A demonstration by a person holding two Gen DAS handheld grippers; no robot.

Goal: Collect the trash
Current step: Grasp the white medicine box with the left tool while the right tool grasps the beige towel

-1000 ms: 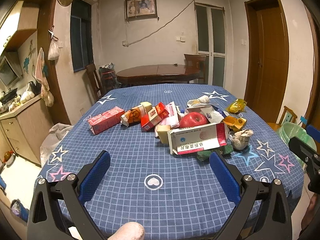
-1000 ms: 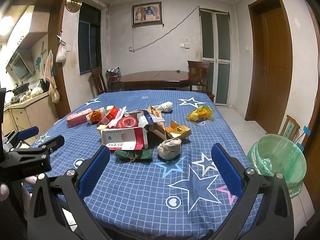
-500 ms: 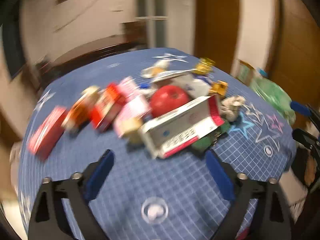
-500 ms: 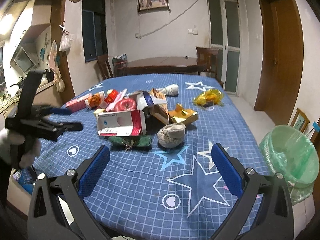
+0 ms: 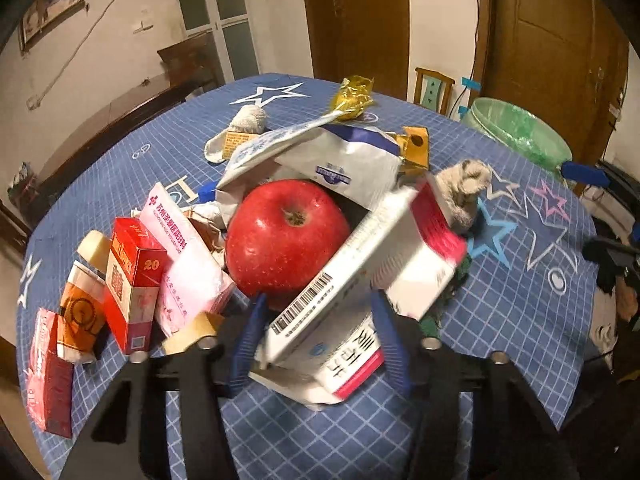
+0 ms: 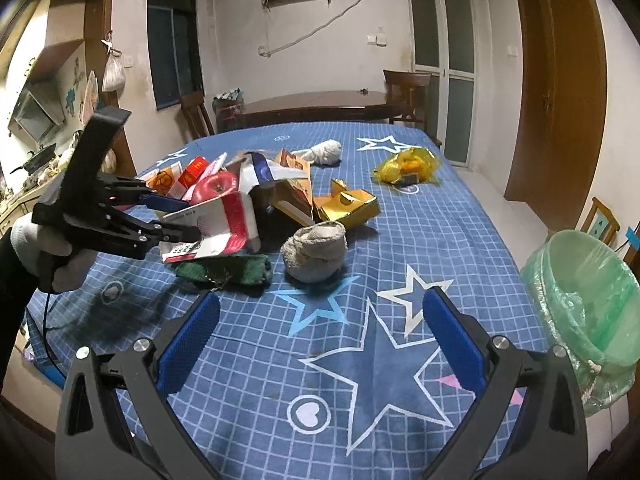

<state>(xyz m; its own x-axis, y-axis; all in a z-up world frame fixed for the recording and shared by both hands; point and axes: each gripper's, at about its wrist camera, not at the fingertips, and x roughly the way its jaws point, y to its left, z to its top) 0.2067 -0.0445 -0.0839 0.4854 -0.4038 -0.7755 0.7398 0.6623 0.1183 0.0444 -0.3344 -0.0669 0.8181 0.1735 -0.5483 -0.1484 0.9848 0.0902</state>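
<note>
Bare tablecloth (image 6: pixel 256 360) fronts right hand-held gripper (image 6: pixel 320 340); bin (image 6: pixel 580 292) at table edge.

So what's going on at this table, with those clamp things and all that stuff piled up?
A person is clearing trash off the table with a two-finger gripper in each hand. The left gripper has closed on a white and red box at the near edge of the pile, tipping it up beside the apple. The right gripper hangs open above bare cloth, holding nothing. A green-lined bin stands off the table's right side, and nothing shows in it yet.
</note>
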